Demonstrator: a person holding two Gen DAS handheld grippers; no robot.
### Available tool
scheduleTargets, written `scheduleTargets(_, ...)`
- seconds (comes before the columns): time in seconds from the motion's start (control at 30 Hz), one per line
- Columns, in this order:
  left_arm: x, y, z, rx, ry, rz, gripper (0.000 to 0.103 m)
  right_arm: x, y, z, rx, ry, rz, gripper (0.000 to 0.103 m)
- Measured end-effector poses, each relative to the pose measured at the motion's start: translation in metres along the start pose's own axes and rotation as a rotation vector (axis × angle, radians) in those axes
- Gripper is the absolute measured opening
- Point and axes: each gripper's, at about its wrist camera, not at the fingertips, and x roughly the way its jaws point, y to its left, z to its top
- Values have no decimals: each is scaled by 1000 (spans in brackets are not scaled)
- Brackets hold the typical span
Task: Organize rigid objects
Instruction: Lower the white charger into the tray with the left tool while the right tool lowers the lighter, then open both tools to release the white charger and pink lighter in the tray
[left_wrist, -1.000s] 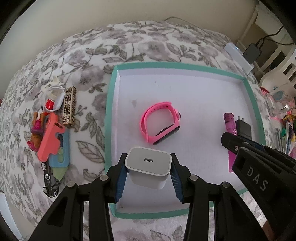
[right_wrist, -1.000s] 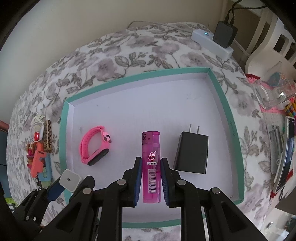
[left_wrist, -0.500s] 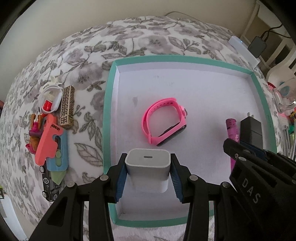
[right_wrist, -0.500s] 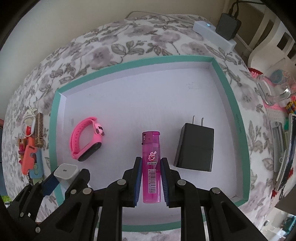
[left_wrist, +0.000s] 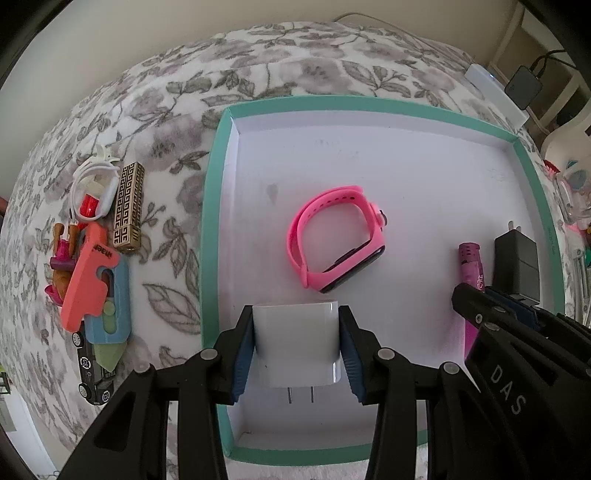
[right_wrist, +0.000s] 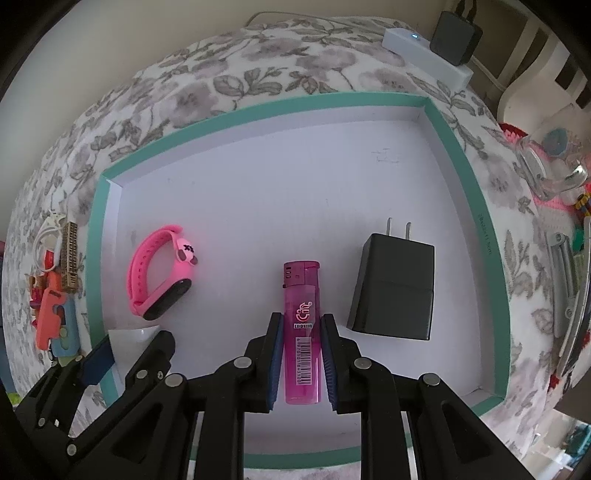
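A teal-rimmed white tray (left_wrist: 212, 221) (right_wrist: 94, 236) lies on the floral cloth. My left gripper (left_wrist: 295, 325) is shut on a white charger cube (left_wrist: 297, 345), tilted over the tray's near-left part with its prongs pointing back at me; it also shows in the right wrist view (right_wrist: 129, 338). My right gripper (right_wrist: 301, 332) is shut on a magenta lighter (right_wrist: 301, 332), low over the tray floor; the lighter shows in the left wrist view (left_wrist: 471, 266). A pink watch band (left_wrist: 332, 240) (right_wrist: 159, 273) and a black plug adapter (right_wrist: 393, 288) (left_wrist: 517, 264) lie in the tray.
Left of the tray lie a patterned gold bar (left_wrist: 127, 208), a white cable coil (left_wrist: 92, 184), a coral and blue cutter (left_wrist: 94, 284), a toy car (left_wrist: 92, 373) and small toys. A white power strip (right_wrist: 424, 55) sits behind; clutter lies to the right (right_wrist: 565, 258).
My left gripper has moved right over the tray and tipped the white charger cube, so its port face turned away and its prongs show. The right gripper with the lighter barely moved.
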Motion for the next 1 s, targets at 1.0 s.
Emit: scheduleTargets(1.0,-33,10,9,-26,-82,-36,63,-52,-7,3,9,-106,-1,28)
